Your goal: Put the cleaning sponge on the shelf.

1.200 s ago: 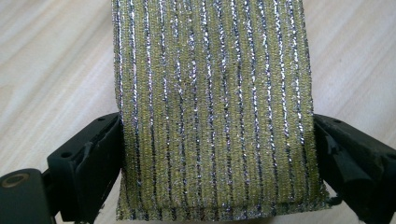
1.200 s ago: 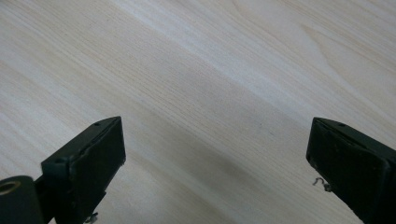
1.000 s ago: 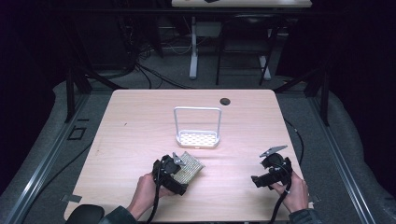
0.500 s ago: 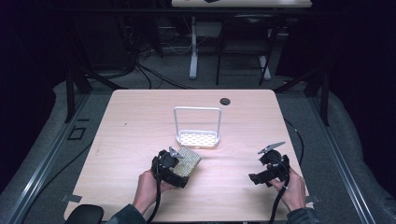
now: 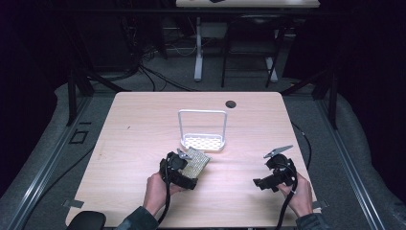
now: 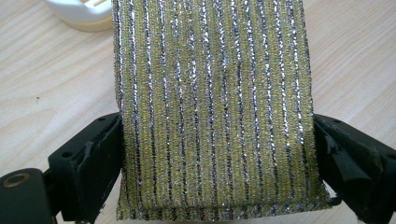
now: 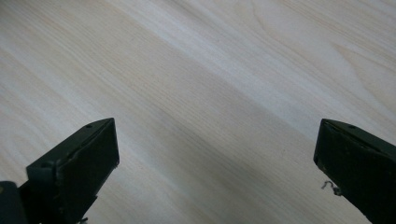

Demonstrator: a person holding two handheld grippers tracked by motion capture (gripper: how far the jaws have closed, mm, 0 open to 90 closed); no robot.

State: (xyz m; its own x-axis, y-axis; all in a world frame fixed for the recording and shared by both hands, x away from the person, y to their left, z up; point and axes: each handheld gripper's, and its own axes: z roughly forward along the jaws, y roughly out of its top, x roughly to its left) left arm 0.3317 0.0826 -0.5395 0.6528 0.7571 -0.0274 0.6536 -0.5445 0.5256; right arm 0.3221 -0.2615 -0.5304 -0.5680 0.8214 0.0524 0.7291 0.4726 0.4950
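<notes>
sponge in the left claw, rack just ahead

my left claw (image 5: 190,165) is clenched on a gold and silver striped scouring sponge (image 6: 215,107), one jaw pressed against each long edge, the pad standing out ahead of the jaws and held a little above the counter (image 5: 139,139). just beyond the sponge's far end sits the white rack (image 5: 202,129), a slotted base with a tall wire hoop over it. from how things lie, i judge the step in hand is carrying the sponge forward into that rack.

to do it well i would keep the clamp as it is and not squeeze harder, since the pad is soft and would bow. i would move straight ahead of the claw, lift enough for the leading edge to clear the base lip, line the sponge's length with the base, pass under or beside the hoop without knocking it, and release only once the pad rests on the slots.

my right claw (image 5: 269,176) is spread wide and empty, low over bare wood well off to the side of the left one; it should stay clear.

the left gripper view gives the weave, the grip on both edges and just a corner of the rack's base (image 6: 84,11). the high view gives the hoop, the gap between sponge and rack, and a dark cable hole (image 5: 231,104) far past the rack. the right gripper view gives wood grain between its parted jaws.
</notes>
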